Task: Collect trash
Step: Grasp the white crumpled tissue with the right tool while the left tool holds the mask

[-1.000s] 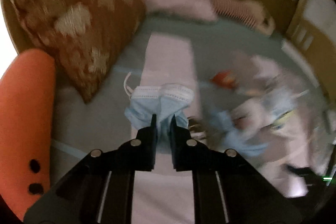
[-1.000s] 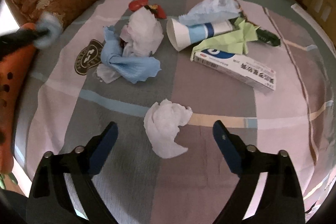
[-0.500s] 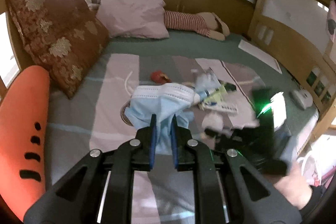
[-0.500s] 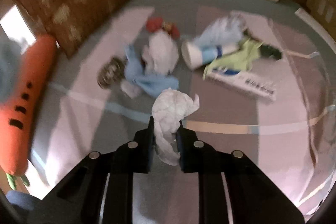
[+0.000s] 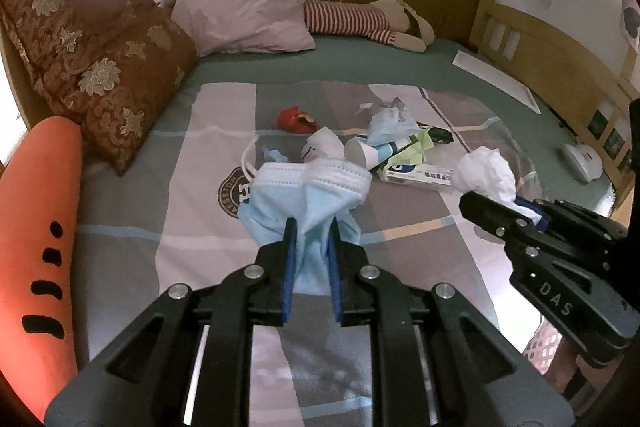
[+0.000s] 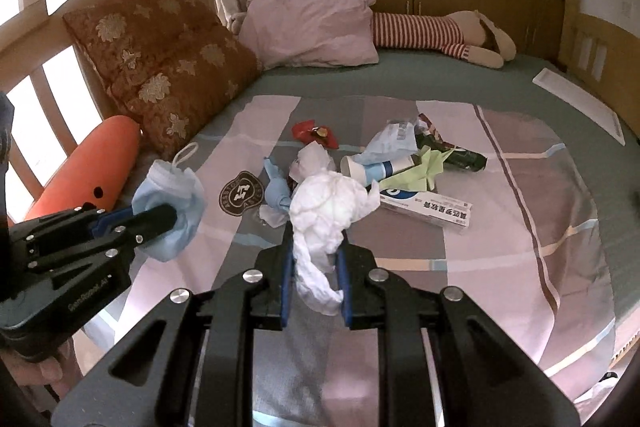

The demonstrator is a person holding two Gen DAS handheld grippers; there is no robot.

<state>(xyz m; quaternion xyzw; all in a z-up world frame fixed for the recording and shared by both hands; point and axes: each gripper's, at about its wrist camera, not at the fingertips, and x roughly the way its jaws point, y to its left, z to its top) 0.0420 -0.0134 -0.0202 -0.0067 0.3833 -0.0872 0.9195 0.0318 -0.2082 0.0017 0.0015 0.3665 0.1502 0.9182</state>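
The left gripper [image 5: 312,231] squeezed one crumpled blue face mask [image 5: 306,195]. The right gripper [image 6: 314,247] pinched one scrunched white tissue [image 6: 328,207]. One paper cup [image 6: 360,167] lay on the bed [image 6: 560,187].

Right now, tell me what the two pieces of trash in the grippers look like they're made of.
Face mask, in the left gripper: looks like soft nonwoven fabric, matte blue with a white pleated edge and an elastic ear loop.

White wad, in the right gripper: probably tissue paper, matte, thin and heavily crumpled, with a limp twisted tail; could be a napkin.
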